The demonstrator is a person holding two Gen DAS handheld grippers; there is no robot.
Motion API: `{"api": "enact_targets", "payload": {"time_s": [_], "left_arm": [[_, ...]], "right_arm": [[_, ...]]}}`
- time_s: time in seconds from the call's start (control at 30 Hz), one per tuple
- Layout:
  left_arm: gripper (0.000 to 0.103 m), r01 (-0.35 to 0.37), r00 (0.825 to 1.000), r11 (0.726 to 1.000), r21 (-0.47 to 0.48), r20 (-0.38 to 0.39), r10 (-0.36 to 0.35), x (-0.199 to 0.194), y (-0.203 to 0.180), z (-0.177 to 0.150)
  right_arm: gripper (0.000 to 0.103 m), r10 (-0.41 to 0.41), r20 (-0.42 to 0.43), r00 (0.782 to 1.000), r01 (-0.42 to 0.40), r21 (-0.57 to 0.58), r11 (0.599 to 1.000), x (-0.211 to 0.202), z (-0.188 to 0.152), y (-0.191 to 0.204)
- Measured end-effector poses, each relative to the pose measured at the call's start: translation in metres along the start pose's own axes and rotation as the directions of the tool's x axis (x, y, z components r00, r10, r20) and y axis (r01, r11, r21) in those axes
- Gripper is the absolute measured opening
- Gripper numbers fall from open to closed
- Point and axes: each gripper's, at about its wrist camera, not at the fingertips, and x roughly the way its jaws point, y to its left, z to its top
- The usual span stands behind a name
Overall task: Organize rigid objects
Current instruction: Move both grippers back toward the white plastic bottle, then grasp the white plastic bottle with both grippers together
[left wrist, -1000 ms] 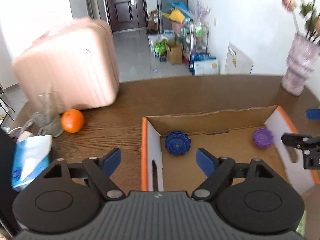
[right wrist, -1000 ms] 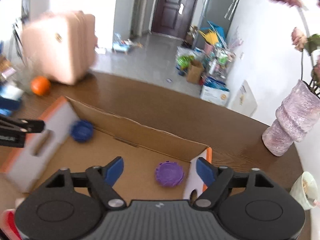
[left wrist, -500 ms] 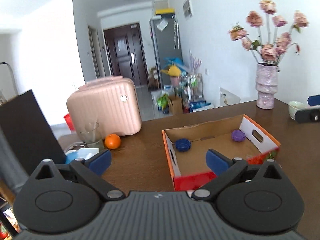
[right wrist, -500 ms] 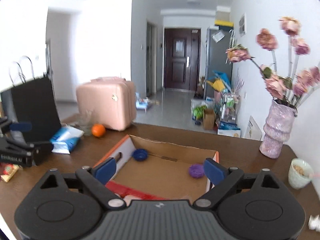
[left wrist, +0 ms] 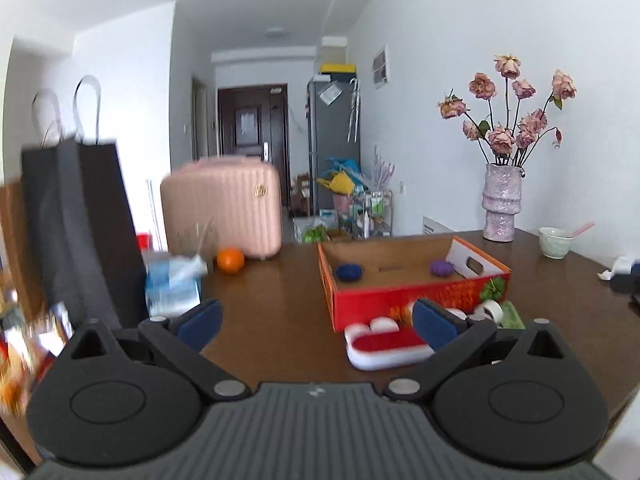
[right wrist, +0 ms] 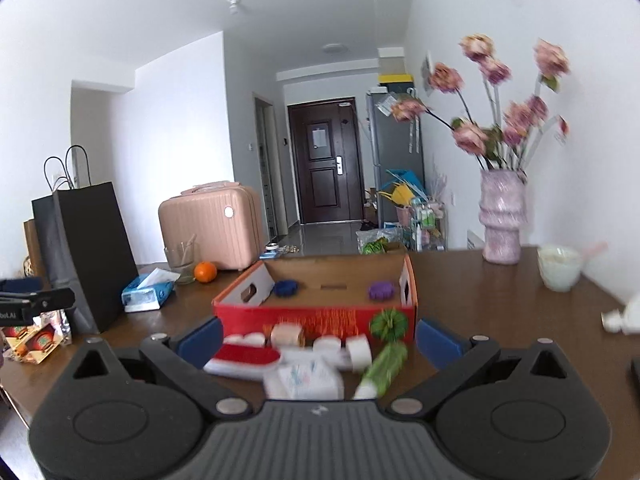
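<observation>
Hovering over surface [right wrist: 500, 300], left gripper [left wrist: 316, 326] and right gripper [right wrist: 318, 340]: fingers spread, empty. Cardboard box [right wrist: 316, 314] holds blue cap [right wrist: 286, 288] far left, purple cap [right wrist: 381, 290] far right. Loose clutter near box front, red-white item [right wrist: 244, 358] and green tube [right wrist: 382, 368] touching; risk: pinching neighbour or shoving pile.

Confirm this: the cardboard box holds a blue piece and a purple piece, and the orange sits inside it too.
Not quite. The orange sits outside the cardboard box, on the table by the pink suitcase, as the right wrist view shows. The blue piece and purple piece are inside.
</observation>
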Motion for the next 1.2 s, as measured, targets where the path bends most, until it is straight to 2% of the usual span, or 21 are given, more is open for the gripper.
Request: {"api": "enact_targets", "payload": {"time_s": [0.1, 0.2, 0.27, 0.4, 0.53, 0.6, 0.7, 0.77, 0.87, 1.0, 1.07, 1.1, 1.13, 1.2], "left_arm": [[0.103, -0.003, 1.000, 1.000, -0.023, -0.029, 0.003, -0.013, 0.000, -0.022], [0.103, -0.004, 0.998, 1.000, 0.007, -0.062, 0.004, -0.021, -0.004, -0.042], [0.103, 0.007, 0.996, 1.000, 0.016, -0.090, -0.006, -0.021, -0.007, -0.053], [0.103, 0.013, 0.995, 0.998, 0.060, -0.104, -0.007, -0.016, -0.015, -0.065], [0.103, 0.002, 0.993, 0.993, 0.122, -0.118, 0.013, 0.000, -0.024, -0.068], [0.103, 0.000, 0.992, 0.993, 0.115, -0.127, 0.015, 0.011, -0.027, -0.068], [0.103, 0.038, 0.985, 0.997, 0.070, -0.168, -0.026, 0.033, -0.033, -0.069], [0.103, 0.066, 0.979, 0.997, 0.049, -0.198, -0.055, 0.048, -0.038, -0.069], [0.103, 0.096, 0.967, 0.995, 0.012, -0.237, -0.091, 0.075, -0.049, -0.068], [0.102, 0.130, 0.957, 0.990, -0.061, -0.254, -0.142, 0.108, -0.062, -0.061], [0.091, 0.159, 0.945, 0.981, -0.112, -0.270, -0.184, 0.126, -0.069, -0.056], [0.079, 0.174, 0.937, 0.974, -0.144, -0.282, -0.209, 0.134, -0.072, -0.054], [0.072, 0.199, 0.923, 0.962, -0.186, -0.294, -0.248, 0.143, -0.076, -0.053], [0.069, 0.238, 0.899, 0.939, -0.249, -0.310, -0.310, 0.160, -0.084, -0.053]], "right_arm": [[0.103, -0.025, 0.013, 1.000, 0.026, -0.047, 0.999, -0.017, -0.032, 0.010], [0.103, -0.064, 0.040, 0.997, 0.067, -0.099, 0.993, -0.032, -0.058, 0.021], [0.103, -0.062, 0.042, 0.997, 0.065, -0.089, 0.994, -0.037, -0.070, 0.023], [0.103, -0.075, 0.007, 0.997, 0.075, -0.049, 0.996, -0.032, -0.075, 0.021], [0.103, -0.083, 0.002, 0.997, 0.083, -0.056, 0.995, -0.024, -0.083, 0.024], [0.103, -0.082, -0.028, 0.996, 0.079, -0.076, 0.994, -0.012, -0.088, 0.024], [0.103, -0.096, -0.069, 0.993, 0.089, -0.107, 0.990, 0.006, -0.088, 0.024], [0.103, -0.080, -0.080, 0.994, 0.073, -0.085, 0.994, 0.018, -0.085, 0.019], [0.098, -0.058, -0.119, 0.991, 0.060, 0.011, 0.998, 0.041, -0.079, 0.004], [0.080, -0.007, -0.173, 0.985, 0.021, 0.081, 0.996, 0.081, -0.068, -0.014], [0.076, 0.016, -0.174, 0.985, 0.000, 0.092, 0.996, 0.101, -0.059, -0.019], [0.074, 0.023, -0.177, 0.984, -0.005, 0.098, 0.995, 0.113, -0.054, -0.022], [0.072, 0.031, -0.178, 0.983, -0.013, 0.101, 0.995, 0.125, -0.049, -0.023], [0.063, 0.049, -0.191, 0.980, -0.029, 0.105, 0.994, 0.149, -0.043, -0.025]]}}
